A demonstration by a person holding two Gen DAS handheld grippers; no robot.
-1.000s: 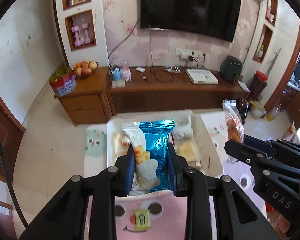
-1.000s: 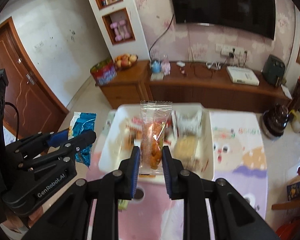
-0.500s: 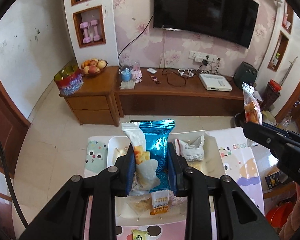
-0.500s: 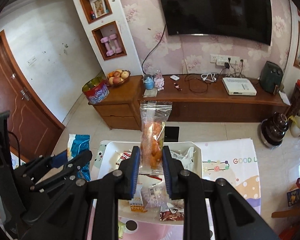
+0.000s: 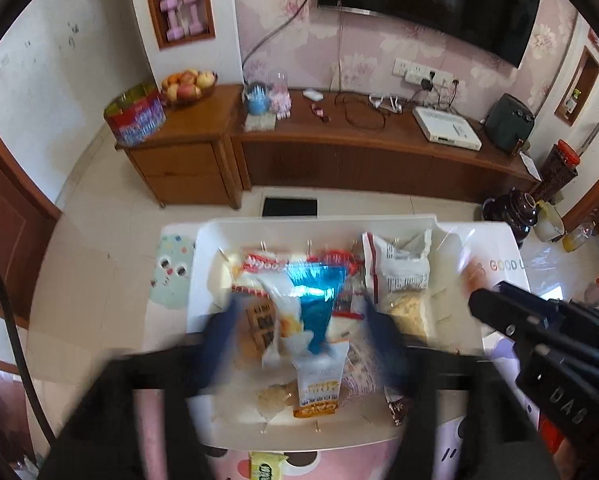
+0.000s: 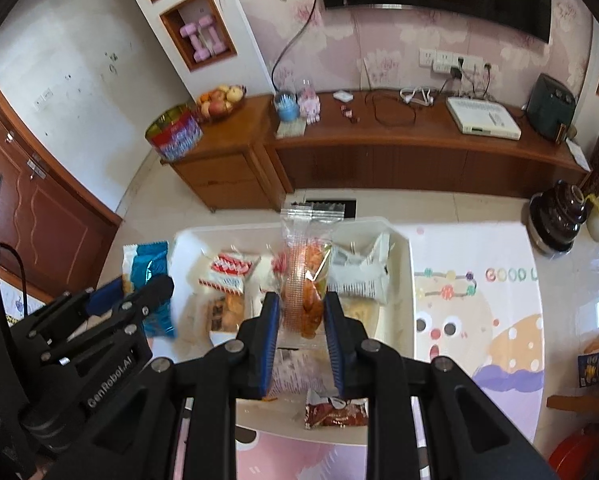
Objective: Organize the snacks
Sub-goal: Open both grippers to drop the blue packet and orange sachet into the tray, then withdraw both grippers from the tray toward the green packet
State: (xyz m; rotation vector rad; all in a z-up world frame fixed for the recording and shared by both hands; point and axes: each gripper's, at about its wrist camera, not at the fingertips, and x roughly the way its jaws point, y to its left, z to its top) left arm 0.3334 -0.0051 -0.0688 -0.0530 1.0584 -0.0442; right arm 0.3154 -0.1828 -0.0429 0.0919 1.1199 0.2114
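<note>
Readable writing: "GenRobot.AI" on the side of the left hand-held gripper (image 6: 155,292), seen only in the right wrist view; "DAS" on the side of the right hand-held gripper (image 5: 475,304), seen only in the left wrist view; "GOOD" in coloured letters on the pastel cartoon-print cloth (image 6: 479,320) covering the desk, right of both grippers; "GOOD" upside down on an orange-and-white snack packet (image 5: 317,392) just ahead of the left gripper's fingers. Left hand-held gripper (image 5: 299,340): jaws opening, heavily blurred, the blue foil snack packet with a white edge (image 5: 315,304) between them, loose and no longer pressed, above the shallow white rectangular plastic tray (image 5: 203,248). Right hand-held gripper (image 6: 301,320): clamped on a clear plastic packet of orange snacks (image 6: 305,276), held upright over the tray's middle. The right wrist view alone shows a dark red-brown wrapper (image 6: 335,412) at the tray's near edge below that gripper, and a red-and-white striped packet (image 6: 229,270) to its left. The left wrist view alone shows a small yellow-green sachet (image 5: 267,468) on the cloth nearer than the tray. A white printed bag with a red stripe (image 5: 395,264) lies right of centre in the tray. Beyond the desk: a brown wooden TV cabinet (image 5: 339,152) bearing a bowl of fruit (image 5: 187,84), a red patterned tin (image 5: 135,120) and a white flat set-top box (image 5: 447,128); a black wall television (image 5: 427,4); pink dumbbells (image 5: 181,14) in a wall niche.
</note>
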